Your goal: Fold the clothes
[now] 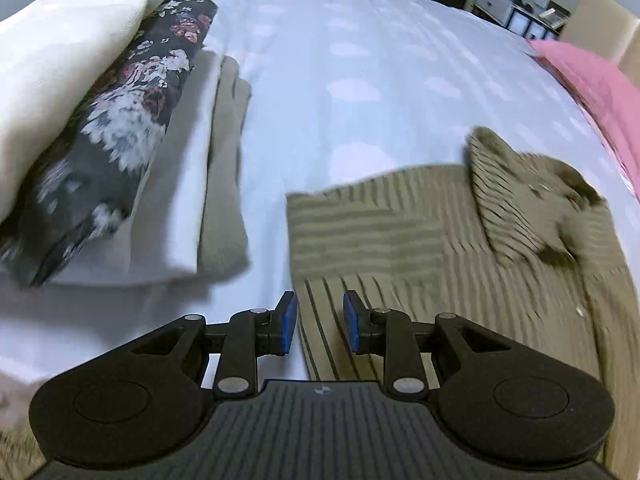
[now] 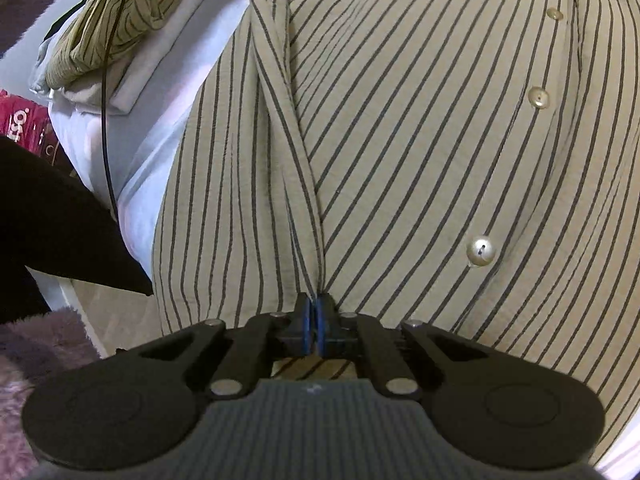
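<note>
A tan striped button shirt (image 1: 420,224) lies spread on the white bed, its collar (image 1: 520,196) bunched toward the right. My left gripper (image 1: 319,322) hovers open over the shirt's near left edge, nothing between its blue pads. In the right wrist view the same striped shirt (image 2: 420,128) fills the frame, buttons (image 2: 481,251) running down its right side. My right gripper (image 2: 315,322) is shut on a pinched ridge of the shirt's fabric, which rises as a fold away from the jaws.
A stack of folded clothes (image 1: 132,152) sits at the left: cream, dark floral, white and beige pieces. A pink cloth (image 1: 596,84) lies at the far right. Shelving (image 1: 516,12) stands beyond the bed. A black cable (image 2: 106,92) and a dark sleeve (image 2: 52,216) hang at the left.
</note>
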`<action>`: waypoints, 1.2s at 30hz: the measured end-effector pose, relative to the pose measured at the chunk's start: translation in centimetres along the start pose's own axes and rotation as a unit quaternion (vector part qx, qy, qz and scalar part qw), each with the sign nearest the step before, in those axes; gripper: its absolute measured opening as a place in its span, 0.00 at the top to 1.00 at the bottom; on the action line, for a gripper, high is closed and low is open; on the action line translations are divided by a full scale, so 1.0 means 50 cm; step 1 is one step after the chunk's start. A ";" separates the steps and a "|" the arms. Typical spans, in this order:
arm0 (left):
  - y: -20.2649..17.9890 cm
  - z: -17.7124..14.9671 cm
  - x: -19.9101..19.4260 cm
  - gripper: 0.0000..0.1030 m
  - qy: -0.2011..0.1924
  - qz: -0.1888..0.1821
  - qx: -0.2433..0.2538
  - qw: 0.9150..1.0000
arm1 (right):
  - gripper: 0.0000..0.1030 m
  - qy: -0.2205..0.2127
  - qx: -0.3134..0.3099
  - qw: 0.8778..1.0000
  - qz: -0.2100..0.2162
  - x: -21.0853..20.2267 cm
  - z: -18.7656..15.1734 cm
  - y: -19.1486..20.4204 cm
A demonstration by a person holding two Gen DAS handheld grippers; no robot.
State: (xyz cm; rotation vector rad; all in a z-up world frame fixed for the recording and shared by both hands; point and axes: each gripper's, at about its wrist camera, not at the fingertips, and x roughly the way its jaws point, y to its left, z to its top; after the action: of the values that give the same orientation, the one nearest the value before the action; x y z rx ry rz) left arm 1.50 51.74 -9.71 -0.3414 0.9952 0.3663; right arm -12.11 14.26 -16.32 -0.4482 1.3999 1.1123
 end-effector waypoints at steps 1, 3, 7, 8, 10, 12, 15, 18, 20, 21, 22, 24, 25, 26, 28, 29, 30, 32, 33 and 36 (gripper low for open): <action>0.003 0.005 0.014 0.77 -0.003 0.003 -0.004 1.000 | 0.96 0.001 -0.001 1.000 0.001 0.001 0.001 -0.001; 0.009 0.013 0.043 0.77 -0.002 0.006 -0.011 1.000 | 0.96 0.003 -0.004 1.000 0.001 0.001 0.002 -0.001; 0.021 0.015 0.083 0.77 0.002 0.006 -0.018 1.000 | 0.96 0.006 -0.011 1.000 0.000 0.005 0.003 0.002; 0.023 0.014 0.089 0.77 -0.001 0.003 -0.019 1.000 | 0.96 0.006 -0.011 1.000 0.001 0.005 0.003 0.002; 0.024 0.012 0.092 0.77 -0.008 -0.006 -0.022 1.000 | 0.96 0.006 -0.010 1.000 0.002 0.006 0.003 0.001; 0.024 0.013 0.088 0.83 -0.013 -0.013 -0.024 1.000 | 0.96 0.006 -0.009 1.000 0.002 0.006 0.005 0.003; 0.015 0.018 0.078 0.99 -0.021 -0.018 -0.028 0.999 | 0.96 0.002 -0.011 1.000 0.000 -0.002 0.000 0.004; -0.003 0.030 0.056 1.00 -0.037 -0.010 -0.025 0.999 | 0.98 -0.009 -0.003 1.000 0.004 -0.026 -0.010 0.001; -0.016 0.040 0.035 1.00 -0.048 -0.002 -0.021 0.999 | 0.98 -0.019 -0.001 1.000 0.009 -0.050 -0.019 0.008; -0.022 0.046 0.021 1.00 -0.054 0.000 -0.019 0.998 | 0.98 -0.026 -0.001 1.000 0.011 -0.064 -0.024 0.012; -0.028 0.052 0.010 1.00 -0.058 0.000 -0.016 0.998 | 0.98 -0.033 0.000 0.999 0.012 -0.077 -0.028 0.016; -0.047 0.065 -0.013 1.00 -0.065 0.004 -0.002 0.998 | 0.98 -0.051 0.004 0.999 0.014 -0.098 -0.039 0.027; -0.058 0.071 -0.025 1.00 -0.068 0.006 0.005 0.998 | 0.98 -0.061 0.010 0.998 0.019 -0.107 -0.045 0.031; -0.076 0.075 -0.030 1.00 -0.069 0.007 0.014 0.997 | 0.99 -0.070 0.015 0.997 0.025 -0.117 -0.053 0.037; -0.113 0.084 -0.042 1.00 -0.071 0.010 0.034 0.997 | 0.99 -0.085 0.023 0.996 0.034 -0.134 -0.072 0.042; -0.131 0.088 -0.048 1.00 -0.072 0.012 0.043 0.996 | 0.99 -0.092 0.027 0.995 0.038 -0.143 -0.082 0.045; -0.149 0.092 -0.053 1.00 -0.073 0.014 0.053 0.996 | 0.99 -0.097 0.033 0.994 0.043 -0.151 -0.092 0.046; -0.186 0.101 -0.065 1.00 -0.075 0.017 0.073 0.994 | 0.99 -0.105 0.048 0.992 0.052 -0.159 -0.110 0.048; -0.205 0.104 -0.070 1.00 -0.075 0.018 0.082 0.994 | 0.99 -0.108 0.058 0.991 0.057 -0.165 -0.120 0.044; -0.279 0.097 -0.069 1.00 -0.070 0.012 0.115 0.991 | 0.99 -0.117 0.087 0.987 0.068 -0.184 -0.144 0.028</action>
State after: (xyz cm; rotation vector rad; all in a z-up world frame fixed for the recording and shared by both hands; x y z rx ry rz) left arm 9.64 40.98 -2.76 -0.0938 0.8937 0.2905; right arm -15.42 5.84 -8.78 -0.0949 1.3204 1.1025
